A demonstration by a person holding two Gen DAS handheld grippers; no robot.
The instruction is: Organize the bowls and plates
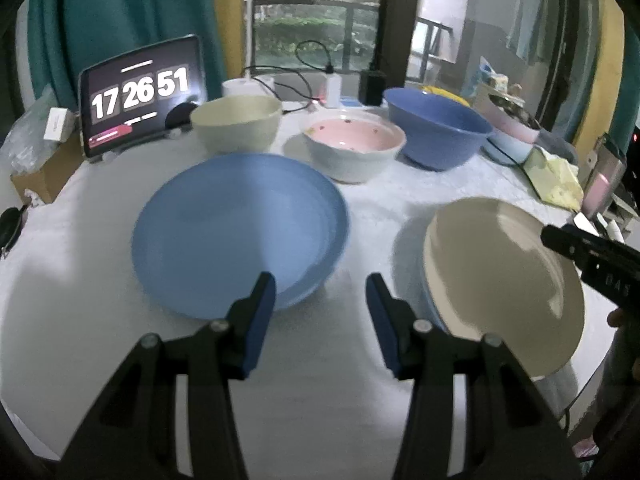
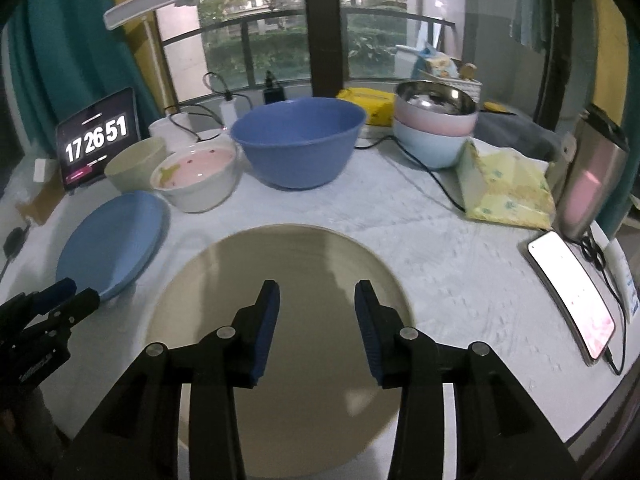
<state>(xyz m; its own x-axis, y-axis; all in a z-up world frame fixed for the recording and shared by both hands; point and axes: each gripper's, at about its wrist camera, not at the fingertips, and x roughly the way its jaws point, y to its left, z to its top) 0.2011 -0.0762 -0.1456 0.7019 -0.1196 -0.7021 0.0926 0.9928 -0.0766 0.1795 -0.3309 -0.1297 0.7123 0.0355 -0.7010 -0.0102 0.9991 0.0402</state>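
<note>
the tablet [image 1: 142, 96] propped at the far left of the table [image 1: 360, 208] shows a flip clock reading "17 26 51" in large white digits, with a red bar beneath whose text is too small to read. the right gripper's black body, seen at the edge of the left wrist view, carries pale letters that look like "das", partly cut off. the phone [image 2: 572, 296] lying at the table's right edge glows pink, nothing legible on it.

the left gripper [image 1: 320, 284] hangs over the table between the two plates, its fingers [image 1: 262, 312] partly open with only bare cloth between them. the blue plate [image 1: 240, 232] lies just ahead to its left; the beige plate [image 1: 504, 276] rests on a pale blue one to its right. the right gripper [image 2: 316, 292] hovers above the beige plate, fingers partly apart and holding nothing.

behind the plates stand a cream bowl [image 1: 236, 122], a white bowl with pink inside [image 1: 354, 148] and a large blue bowl [image 1: 436, 128] in a row. farther right, a steel bowl sits in a pink and a light blue bowl [image 2: 436, 128].
</note>
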